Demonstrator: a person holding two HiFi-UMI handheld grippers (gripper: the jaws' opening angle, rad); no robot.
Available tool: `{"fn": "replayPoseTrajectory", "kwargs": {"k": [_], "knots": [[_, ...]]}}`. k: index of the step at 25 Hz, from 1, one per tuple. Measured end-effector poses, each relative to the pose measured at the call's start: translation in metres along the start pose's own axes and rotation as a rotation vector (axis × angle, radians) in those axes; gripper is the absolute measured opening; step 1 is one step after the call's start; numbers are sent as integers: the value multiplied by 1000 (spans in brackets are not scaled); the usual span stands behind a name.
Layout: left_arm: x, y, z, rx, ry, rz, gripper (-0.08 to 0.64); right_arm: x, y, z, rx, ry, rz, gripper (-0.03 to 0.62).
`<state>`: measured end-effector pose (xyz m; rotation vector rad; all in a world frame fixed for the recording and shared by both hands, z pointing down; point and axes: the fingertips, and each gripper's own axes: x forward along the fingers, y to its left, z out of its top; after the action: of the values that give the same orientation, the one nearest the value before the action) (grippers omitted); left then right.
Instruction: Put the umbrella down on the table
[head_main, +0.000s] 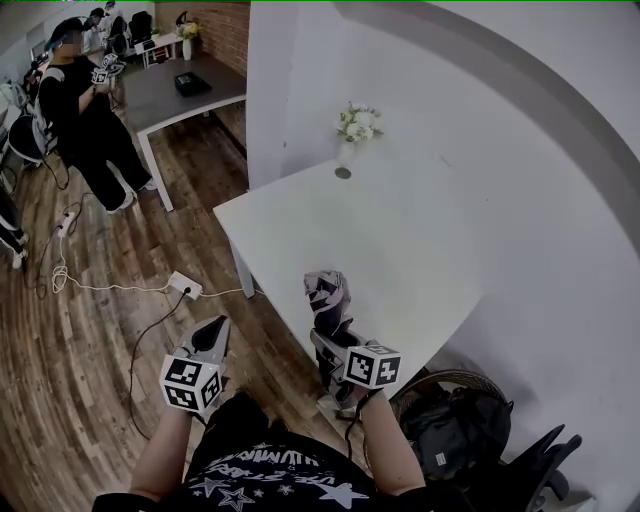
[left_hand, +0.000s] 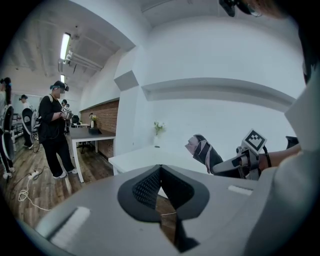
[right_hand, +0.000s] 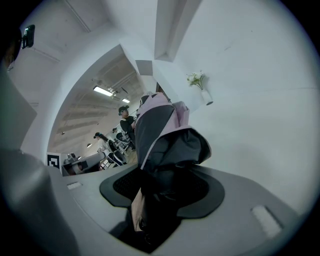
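Flooring of wood planks (head_main: 90, 340) lay below the left hand-held gripper (head_main: 216, 332), which hung off the near-left corner of the white tabletop (head_main: 400, 230), its jaws pressed together with nothing between them. A white power strip (head_main: 184, 285) sat on the floor ahead of it and to its left, and a person in dark clothes (head_main: 85, 110) stood well beyond that. To its right, the right hand-held gripper (head_main: 330, 348) was clamped on the lower part of a folded umbrella (head_main: 327, 298). The grey and pale-pink umbrella stuck up and forward from the jaws, its upper end above the near edge of the tabletop and not lying on it. Far ahead of this hand-held gripper, a small vase of white flowers (head_main: 357, 125) stood at the tabletop's back edge by the wall.
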<state>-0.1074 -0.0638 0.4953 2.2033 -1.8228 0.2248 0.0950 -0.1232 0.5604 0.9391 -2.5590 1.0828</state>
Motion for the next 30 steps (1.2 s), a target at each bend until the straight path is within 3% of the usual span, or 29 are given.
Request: {"fn": "replayPoseTrajectory", "kwargs": {"k": [15, 30], "knots": [[81, 21, 17, 9, -7, -78, 1, 36, -34, 35, -35, 7, -80, 245], [206, 72, 43, 17, 65, -188, 1, 121, -79, 85, -174, 148, -231, 245]]}}
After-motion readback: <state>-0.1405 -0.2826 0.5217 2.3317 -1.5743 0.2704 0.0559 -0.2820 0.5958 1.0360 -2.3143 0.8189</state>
